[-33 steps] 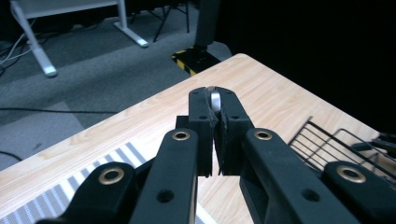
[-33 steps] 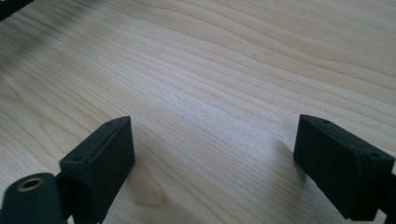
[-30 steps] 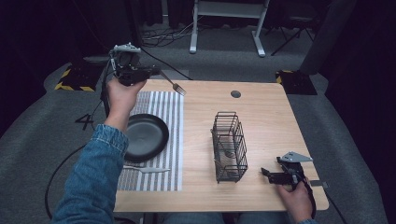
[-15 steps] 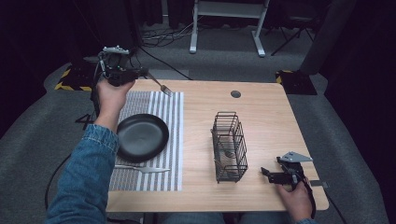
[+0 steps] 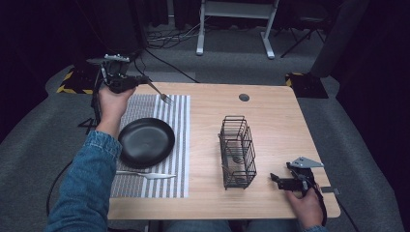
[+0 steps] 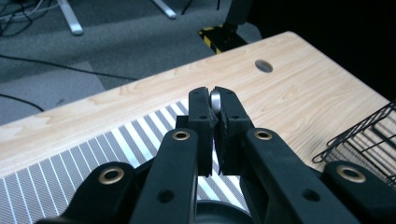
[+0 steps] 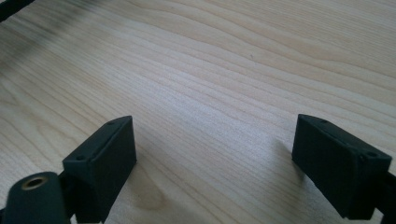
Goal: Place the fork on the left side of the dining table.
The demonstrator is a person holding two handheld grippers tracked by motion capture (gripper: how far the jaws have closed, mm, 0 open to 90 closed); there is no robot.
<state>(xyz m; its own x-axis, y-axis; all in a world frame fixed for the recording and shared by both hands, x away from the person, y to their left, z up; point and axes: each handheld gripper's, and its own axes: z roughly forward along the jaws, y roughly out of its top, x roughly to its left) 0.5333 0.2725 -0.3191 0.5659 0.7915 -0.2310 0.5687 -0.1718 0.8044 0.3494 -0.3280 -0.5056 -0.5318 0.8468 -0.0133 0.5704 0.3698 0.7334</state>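
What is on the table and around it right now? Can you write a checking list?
Surface: wooden table with a round hole; striped placemat on its left part.
Job's things: black plate on the placemat; a piece of cutlery on the placemat, on the plate's near side; fork held up over the placemat's far edge; wire basket standing mid-table.
Clutter: nothing seen.
Grippers: left gripper shut on the fork; right gripper open, low over bare wood at the near right corner.
Cables: black cables on the floor beyond the table.
Surroundings: grey carpet, white stand legs, dark room.
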